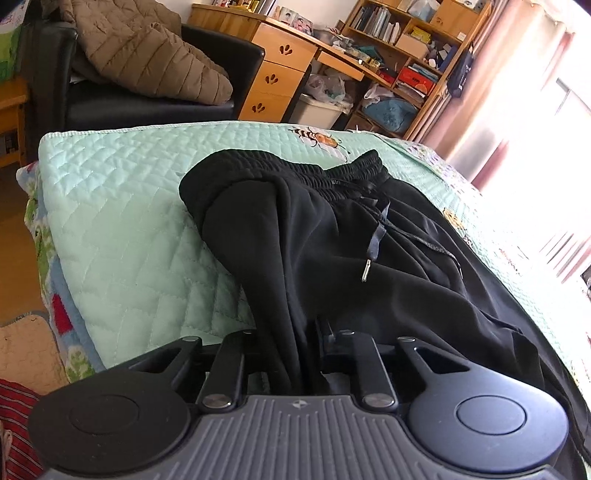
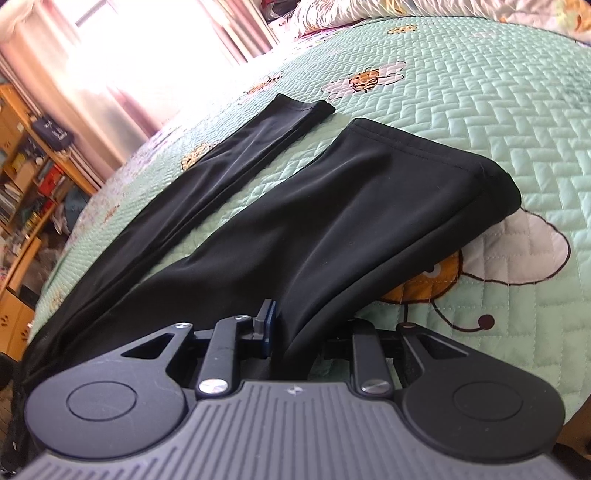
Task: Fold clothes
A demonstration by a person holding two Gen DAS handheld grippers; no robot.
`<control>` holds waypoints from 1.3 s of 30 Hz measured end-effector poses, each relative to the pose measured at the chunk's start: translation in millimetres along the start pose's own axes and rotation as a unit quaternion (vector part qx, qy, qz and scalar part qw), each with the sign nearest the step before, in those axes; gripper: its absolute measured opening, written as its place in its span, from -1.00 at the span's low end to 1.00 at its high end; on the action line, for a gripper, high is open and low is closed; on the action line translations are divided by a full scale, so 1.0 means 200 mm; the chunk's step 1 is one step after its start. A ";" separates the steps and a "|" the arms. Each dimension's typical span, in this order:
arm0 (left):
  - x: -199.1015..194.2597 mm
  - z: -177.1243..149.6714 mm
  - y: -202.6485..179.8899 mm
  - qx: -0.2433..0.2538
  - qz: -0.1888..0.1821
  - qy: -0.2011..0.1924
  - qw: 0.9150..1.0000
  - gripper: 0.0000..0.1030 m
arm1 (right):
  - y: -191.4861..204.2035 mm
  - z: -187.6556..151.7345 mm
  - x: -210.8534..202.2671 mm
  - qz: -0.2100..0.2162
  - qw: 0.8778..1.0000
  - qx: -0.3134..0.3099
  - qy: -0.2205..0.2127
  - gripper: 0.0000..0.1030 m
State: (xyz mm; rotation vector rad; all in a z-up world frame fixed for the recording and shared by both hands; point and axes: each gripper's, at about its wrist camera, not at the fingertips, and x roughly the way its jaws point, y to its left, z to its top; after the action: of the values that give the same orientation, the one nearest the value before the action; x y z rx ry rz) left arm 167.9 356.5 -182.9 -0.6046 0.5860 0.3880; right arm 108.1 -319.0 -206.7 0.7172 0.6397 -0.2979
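A pair of black trousers (image 1: 332, 236) lies on a mint quilted bedspread (image 1: 122, 206). In the left wrist view the elastic waistband (image 1: 295, 166) with its drawstring (image 1: 376, 236) faces me, and my left gripper (image 1: 291, 354) is shut on a bunched fold of the waist-end fabric, lifted off the bed. In the right wrist view both trouser legs (image 2: 332, 206) stretch away across the bedspread (image 2: 480, 110). My right gripper (image 2: 291, 343) is shut on the near leg's fabric, which rises from the bed into the jaws. The far leg (image 2: 229, 155) lies flat.
Beyond the bed's end stand a black armchair (image 1: 155, 107) with a brown puffer jacket (image 1: 147, 51), a wooden desk with drawers (image 1: 280, 70) and cluttered shelves (image 1: 406, 55). Bright curtains (image 2: 110, 66) hang at the window. A pillow (image 2: 369, 11) lies at the bed's head.
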 end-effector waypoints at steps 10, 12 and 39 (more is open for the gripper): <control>-0.12 0.05 0.00 -0.017 -0.051 -0.039 0.998 -0.83 | -0.05 0.04 -0.10 0.046 0.998 0.049 -0.013 -0.72; -0.12 0.05 0.00 -0.016 -0.051 -0.037 0.998 -0.83 | -0.04 0.05 -0.11 0.051 0.997 0.047 -0.017 -0.73; -0.25 0.22 -0.07 -0.095 -0.124 -0.062 0.986 -0.85 | -0.04 0.29 -0.13 0.151 0.973 0.177 0.006 -0.82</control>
State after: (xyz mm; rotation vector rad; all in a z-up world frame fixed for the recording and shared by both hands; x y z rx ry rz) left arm 154.9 365.1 -117.0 -0.8201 0.3510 0.2463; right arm 110.7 -364.0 -161.0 1.1458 0.4841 -0.1255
